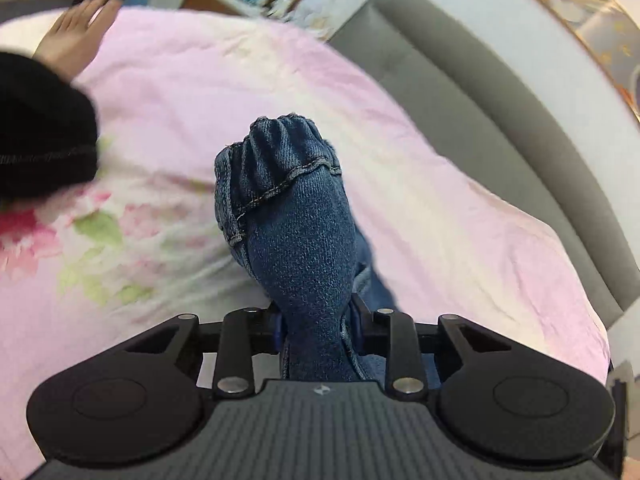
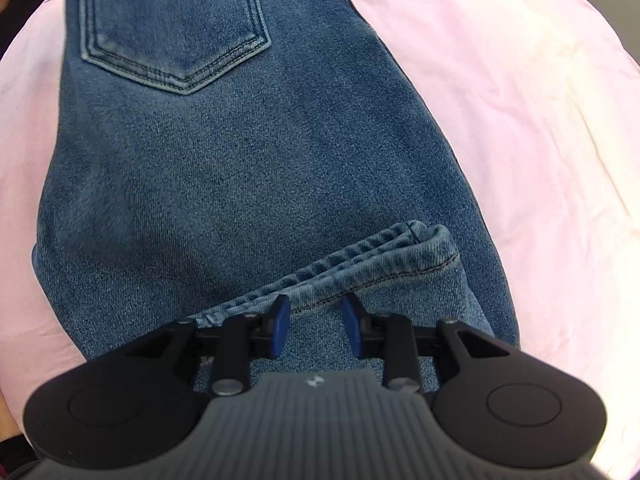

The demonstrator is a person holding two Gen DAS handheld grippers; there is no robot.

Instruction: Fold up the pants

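Observation:
The blue denim pants (image 2: 240, 168) lie on a pink bedspread (image 2: 520, 120), back pocket up, in the right wrist view. A hemmed leg end (image 2: 400, 256) lies folded over the seat area just ahead of my right gripper (image 2: 316, 320). Its blue-padded jaws stand apart over the hem with denim between them, not pinching it. In the left wrist view my left gripper (image 1: 318, 330) is shut on a bunched hem of the pants (image 1: 288, 208), which sticks up above the bedspread (image 1: 180, 120).
A grey padded headboard (image 1: 500, 92) curves along the right of the bed. A person's bare foot (image 1: 76, 36) and a black garment (image 1: 44, 128) lie at the left. Shelves with clutter stand beyond the bed.

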